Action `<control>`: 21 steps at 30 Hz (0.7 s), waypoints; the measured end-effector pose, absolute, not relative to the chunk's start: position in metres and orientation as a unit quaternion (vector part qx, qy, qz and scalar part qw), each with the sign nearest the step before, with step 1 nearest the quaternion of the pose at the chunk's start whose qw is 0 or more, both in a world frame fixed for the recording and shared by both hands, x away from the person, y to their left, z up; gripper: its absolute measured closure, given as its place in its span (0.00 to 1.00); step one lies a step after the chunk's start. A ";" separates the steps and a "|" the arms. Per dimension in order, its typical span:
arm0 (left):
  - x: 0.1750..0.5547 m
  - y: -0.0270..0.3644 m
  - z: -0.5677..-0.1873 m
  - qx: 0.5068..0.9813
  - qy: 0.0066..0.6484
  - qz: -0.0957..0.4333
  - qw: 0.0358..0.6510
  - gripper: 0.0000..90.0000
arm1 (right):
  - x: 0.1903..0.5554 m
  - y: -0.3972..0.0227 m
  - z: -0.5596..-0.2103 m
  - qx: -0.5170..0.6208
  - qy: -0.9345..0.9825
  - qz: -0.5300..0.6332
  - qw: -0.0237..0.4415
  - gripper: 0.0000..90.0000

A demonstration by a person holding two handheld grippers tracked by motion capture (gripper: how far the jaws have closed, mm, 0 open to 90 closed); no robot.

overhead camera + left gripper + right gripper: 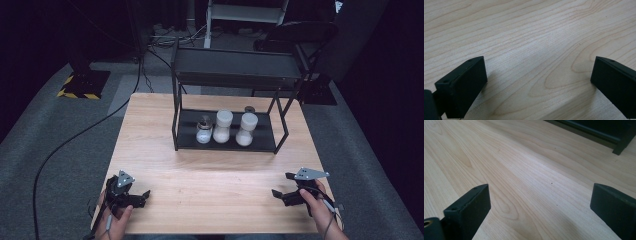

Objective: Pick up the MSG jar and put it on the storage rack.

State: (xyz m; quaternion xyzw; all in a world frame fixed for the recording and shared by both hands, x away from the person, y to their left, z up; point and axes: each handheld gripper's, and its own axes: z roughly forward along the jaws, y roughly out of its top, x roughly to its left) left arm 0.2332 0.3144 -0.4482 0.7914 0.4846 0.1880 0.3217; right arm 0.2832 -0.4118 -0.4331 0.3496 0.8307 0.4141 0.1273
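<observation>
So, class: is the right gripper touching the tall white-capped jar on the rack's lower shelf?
Apart. The high view shows the right gripper near the table's front edge, with bare wood between it and the jar.

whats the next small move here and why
Probably move the right tool forward toward the tall shaker on the rack's lower shelf. Both tools are open, empty and resting near the table's front edge, far from the three shakers.

Lab: dark curtains (30, 60), hazard-taped stand (82, 82)
</observation>
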 end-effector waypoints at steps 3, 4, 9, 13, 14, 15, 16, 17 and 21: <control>0.233 0.314 -0.448 0.791 0.485 0.188 0.322 0.01 | 0.282 -0.412 -0.436 0.351 0.832 0.410 0.129 0.03; 0.233 0.314 -0.448 0.791 0.485 0.188 0.322 0.01 | 0.282 -0.412 -0.437 0.352 0.832 0.409 0.128 0.03; 0.233 0.314 -0.448 0.791 0.485 0.188 0.322 0.01 | 0.281 -0.411 -0.441 0.356 0.833 0.403 0.128 0.03; 0.233 0.314 -0.448 0.791 0.485 0.188 0.322 0.01 | 0.280 -0.411 -0.444 0.356 0.835 0.399 0.129 0.03; 0.233 0.314 -0.448 0.791 0.485 0.188 0.322 0.01 | 0.280 -0.411 -0.445 0.357 0.835 0.398 0.130 0.03; 0.233 0.314 -0.448 0.791 0.485 0.188 0.322 0.01 | 0.279 -0.411 -0.446 0.356 0.836 0.396 0.131 0.03; 0.233 0.314 -0.448 0.791 0.485 0.188 0.322 0.01 | 0.279 -0.411 -0.447 0.354 0.837 0.395 0.133 0.03; 0.233 0.314 -0.448 0.791 0.485 0.188 0.322 0.01 | 0.279 -0.411 -0.447 0.355 0.837 0.394 0.134 0.03; 0.233 0.314 -0.448 0.791 0.485 0.188 0.322 0.01 | 0.278 -0.409 -0.450 0.356 0.840 0.388 0.135 0.03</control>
